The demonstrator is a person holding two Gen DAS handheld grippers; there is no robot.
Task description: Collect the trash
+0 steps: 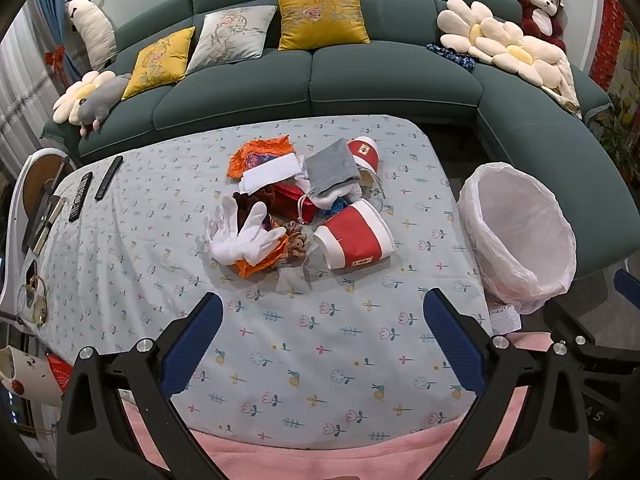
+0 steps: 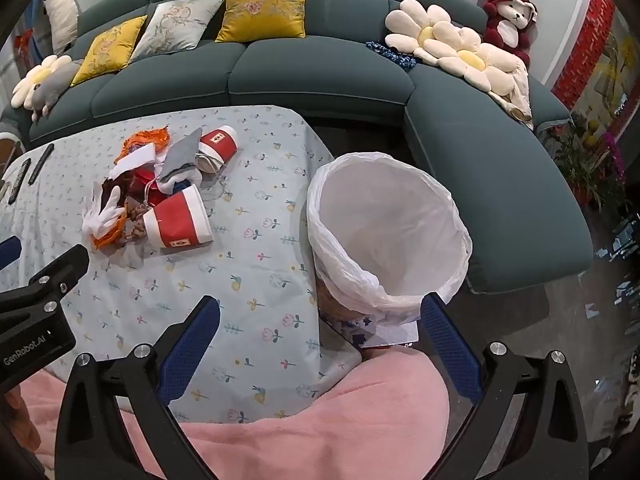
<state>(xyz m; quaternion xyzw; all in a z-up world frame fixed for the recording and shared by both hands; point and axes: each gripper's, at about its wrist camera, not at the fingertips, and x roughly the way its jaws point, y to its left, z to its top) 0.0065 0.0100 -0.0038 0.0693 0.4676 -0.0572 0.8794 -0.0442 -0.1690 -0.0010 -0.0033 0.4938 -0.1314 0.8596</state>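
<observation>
A pile of trash lies mid-table: a red-and-white paper cup (image 1: pixel 354 238) on its side, a second cup (image 1: pixel 363 153) behind, white gloves (image 1: pixel 244 236), orange wrappers (image 1: pixel 260 150), a grey cloth (image 1: pixel 332 168) and a red packet (image 1: pixel 294 196). The near cup also shows in the right wrist view (image 2: pixel 178 222). A bin lined with a white bag (image 1: pixel 520 236) stands off the table's right edge, large in the right wrist view (image 2: pixel 384 236). My left gripper (image 1: pixel 322 344) is open and empty, short of the pile. My right gripper (image 2: pixel 320 348) is open and empty, near the bin.
The table wears a light blue flowered cloth (image 1: pixel 320 360). Two remote controls (image 1: pixel 94 188) lie at its far left. A green sofa (image 1: pixel 320 80) with cushions and plush toys curves behind. A pink blanket (image 2: pixel 320 420) lies at the near edge. The left gripper's body (image 2: pixel 36 308) shows at left.
</observation>
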